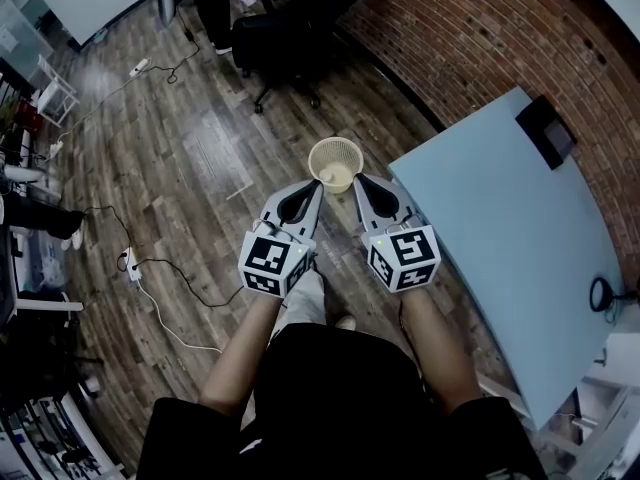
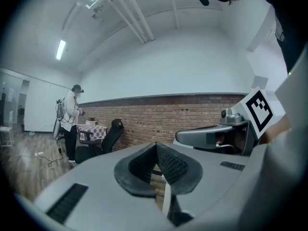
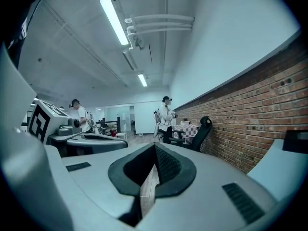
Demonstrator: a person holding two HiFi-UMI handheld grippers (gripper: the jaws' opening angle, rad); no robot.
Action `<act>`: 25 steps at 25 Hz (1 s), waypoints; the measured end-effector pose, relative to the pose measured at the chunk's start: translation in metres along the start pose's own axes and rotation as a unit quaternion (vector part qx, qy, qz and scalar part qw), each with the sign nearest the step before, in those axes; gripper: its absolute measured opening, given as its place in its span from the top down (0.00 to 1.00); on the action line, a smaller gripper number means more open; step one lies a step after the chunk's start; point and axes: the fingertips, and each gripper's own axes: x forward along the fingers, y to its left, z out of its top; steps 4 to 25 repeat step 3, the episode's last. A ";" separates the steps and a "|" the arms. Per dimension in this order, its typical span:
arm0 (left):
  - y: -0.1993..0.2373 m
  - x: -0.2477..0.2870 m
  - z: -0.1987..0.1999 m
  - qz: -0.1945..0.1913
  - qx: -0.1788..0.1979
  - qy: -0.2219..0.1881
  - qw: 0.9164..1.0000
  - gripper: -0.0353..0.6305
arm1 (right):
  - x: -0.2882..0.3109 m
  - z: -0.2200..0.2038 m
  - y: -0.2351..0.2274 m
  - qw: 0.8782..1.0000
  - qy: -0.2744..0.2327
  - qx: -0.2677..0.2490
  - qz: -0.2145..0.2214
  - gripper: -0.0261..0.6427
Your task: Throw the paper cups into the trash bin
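Observation:
In the head view a cream mesh trash bin [image 1: 335, 163] stands on the wooden floor, with a pale paper cup [image 1: 330, 176] lying inside it. My left gripper [image 1: 318, 184] and right gripper [image 1: 358, 180] are held side by side just short of the bin's near rim, both pointing at it. Both grippers are shut with nothing between the jaws. In the left gripper view the left gripper [image 2: 156, 146] has its pads together, and the right gripper's body shows at the right. The right gripper [image 3: 155, 147] looks along the brick wall, also empty.
A light blue table [image 1: 505, 238] runs along my right beside the brick wall [image 1: 470, 28]. A black office chair [image 1: 270, 53] stands beyond the bin. Cables and a power strip [image 1: 130, 263] lie on the floor at left. People [image 3: 166, 119] stand far down the room.

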 end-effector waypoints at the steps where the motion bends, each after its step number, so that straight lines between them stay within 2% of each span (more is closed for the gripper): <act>1: -0.006 -0.004 0.001 -0.002 -0.001 -0.001 1.000 0.93 | -0.007 0.000 0.002 1.000 0.000 -0.001 0.000 0.95; 3: -0.017 -0.011 0.003 -0.005 -0.003 -0.003 1.000 0.93 | -0.020 0.001 0.005 1.000 -0.001 -0.002 -0.001 0.95; 25: -0.017 -0.011 0.003 -0.005 -0.003 -0.003 1.000 0.93 | -0.020 0.001 0.005 1.000 -0.001 -0.002 -0.001 0.95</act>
